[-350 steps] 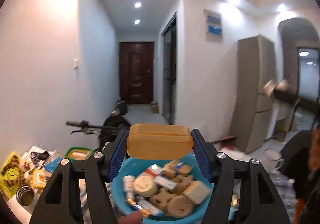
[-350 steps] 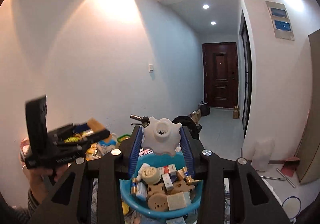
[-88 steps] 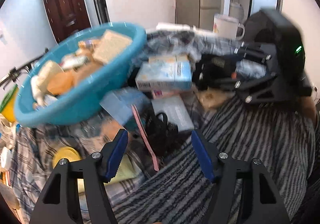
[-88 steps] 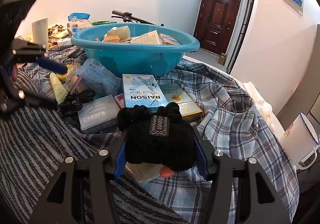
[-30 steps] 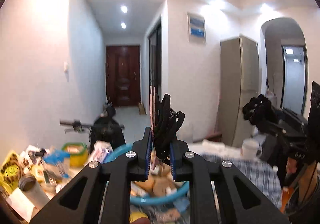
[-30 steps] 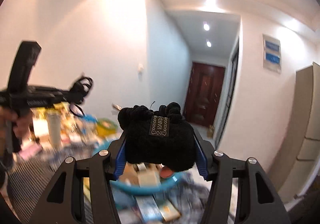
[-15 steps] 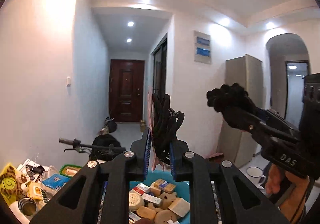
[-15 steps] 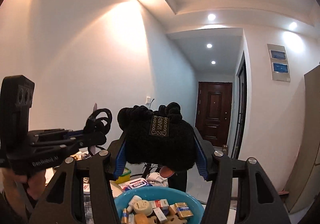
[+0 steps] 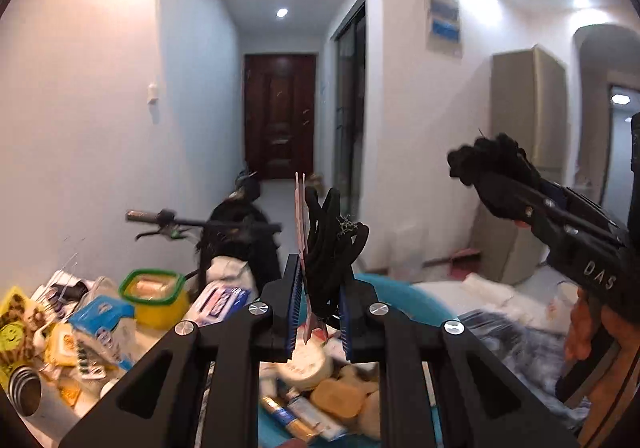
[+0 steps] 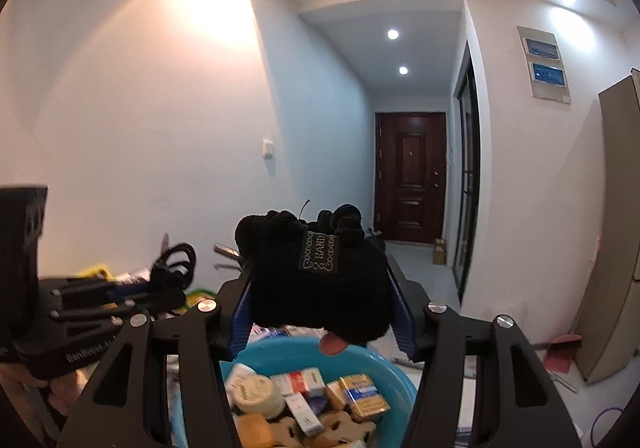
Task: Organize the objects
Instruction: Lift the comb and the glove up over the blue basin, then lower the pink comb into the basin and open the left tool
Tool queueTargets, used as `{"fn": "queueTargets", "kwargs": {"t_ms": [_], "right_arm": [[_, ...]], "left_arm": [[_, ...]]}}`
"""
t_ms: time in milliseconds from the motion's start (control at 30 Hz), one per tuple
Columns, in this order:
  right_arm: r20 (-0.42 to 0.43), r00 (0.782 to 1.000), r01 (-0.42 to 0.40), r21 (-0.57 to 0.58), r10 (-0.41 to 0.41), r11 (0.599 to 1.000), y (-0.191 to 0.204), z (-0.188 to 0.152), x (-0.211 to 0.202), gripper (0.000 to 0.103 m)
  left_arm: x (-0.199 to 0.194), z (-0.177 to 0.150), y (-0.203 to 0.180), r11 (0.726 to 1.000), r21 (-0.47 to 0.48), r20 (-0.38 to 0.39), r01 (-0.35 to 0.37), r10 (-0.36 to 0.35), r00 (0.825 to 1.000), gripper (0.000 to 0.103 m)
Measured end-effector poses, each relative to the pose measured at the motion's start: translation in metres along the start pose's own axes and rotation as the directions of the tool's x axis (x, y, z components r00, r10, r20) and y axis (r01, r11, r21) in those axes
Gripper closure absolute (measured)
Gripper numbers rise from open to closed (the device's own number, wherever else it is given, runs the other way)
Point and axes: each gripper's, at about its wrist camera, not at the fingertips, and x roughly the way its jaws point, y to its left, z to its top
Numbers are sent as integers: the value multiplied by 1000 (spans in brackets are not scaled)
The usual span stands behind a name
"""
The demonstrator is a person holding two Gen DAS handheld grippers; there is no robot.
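My left gripper point(image 9: 318, 288) is shut on a bundle of black elastic cords point(image 9: 334, 240) with a thin pink card beside them. It hovers above a blue basin point(image 9: 404, 300) filled with small boxes, jars and wooden pieces. My right gripper point(image 10: 320, 312) is shut on a black knitted glove point(image 10: 316, 288) bearing a "HAND" label, also above the blue basin point(image 10: 280, 348). In the left wrist view the right gripper point(image 9: 504, 187) reaches in from the right with the glove point(image 9: 488, 163). The right wrist view shows the left gripper point(image 10: 172, 290) at the left with its cords point(image 10: 176, 262).
Left of the basin lie cluttered packets, a green-rimmed yellow container point(image 9: 154, 294) and a metal cup point(image 9: 24, 392). A bicycle handlebar point(image 9: 160, 217) juts out behind. A checked cloth point(image 9: 516, 340) covers the surface on the right. A hallway with a dark door point(image 9: 280, 115) lies ahead.
Both grippers have moved forward and tipped down over the basin, so more of its contents shows. Each keeps its hold. The right gripper sits further right in the left wrist view.
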Motion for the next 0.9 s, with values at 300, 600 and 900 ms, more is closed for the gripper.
{"fn": "queueTargets", "kwargs": {"t_ms": [300,600,900], "right_arm": [[-64,996,-61,91,67,994,-23,-14,10,47],[-115,992,-46,74,54,996,-23,-21,23,47],[-112,992,-50,72,58,996,-27,-12,26,47]], "left_arm": [[13,-10,-10,999,45,-19,-17,18,1000,87],[12,-10,-12,999,35,-16,-13,14,1000,87],[13,-10,-10,1000,22,-23,-12,13,1000,87]]}}
